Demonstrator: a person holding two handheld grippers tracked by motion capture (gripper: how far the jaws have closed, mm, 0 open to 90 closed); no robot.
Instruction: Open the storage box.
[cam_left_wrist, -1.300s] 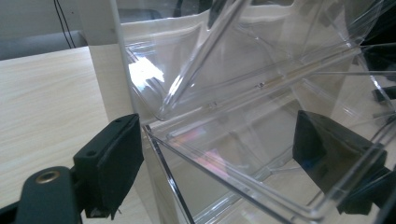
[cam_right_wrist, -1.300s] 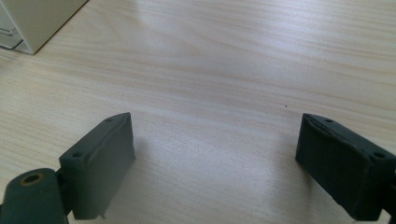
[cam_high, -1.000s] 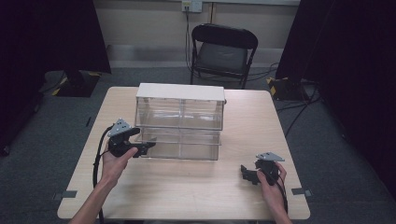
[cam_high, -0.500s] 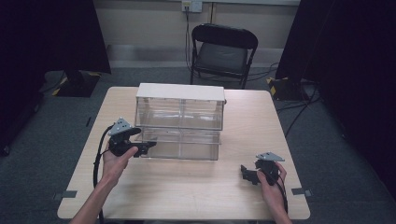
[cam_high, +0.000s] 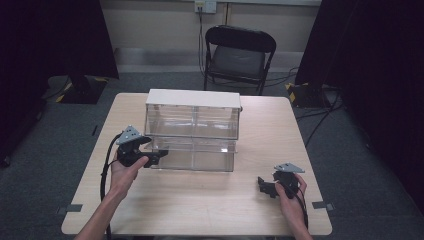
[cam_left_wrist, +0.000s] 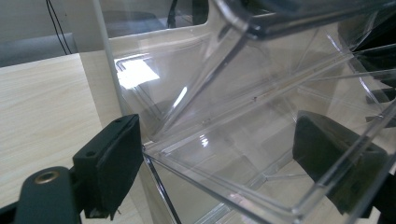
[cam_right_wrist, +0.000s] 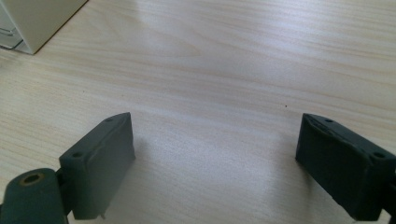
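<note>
Pale wood-grain table (cam_high: 200, 200) — left gripper (cam_left_wrist: 217, 170) straddles clear plastic drawer (cam_left_wrist: 261, 154), right gripper (cam_right_wrist: 215, 163) spread.

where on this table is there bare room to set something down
Bare wood runs along the near edge of the light wooden table, between the left gripper and the right gripper, and down the right side beyond the clear plastic drawer cabinet. It is crowded at the cabinet's front left corner.

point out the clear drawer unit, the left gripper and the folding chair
clear drawer unit (cam_high: 192, 100): high view, on its white top panel
left gripper (cam_high: 159, 158): high view, midway between its fingertips, at the lower drawer's left front corner
folding chair (cam_high: 236, 61): high view, on its dark seat
</note>
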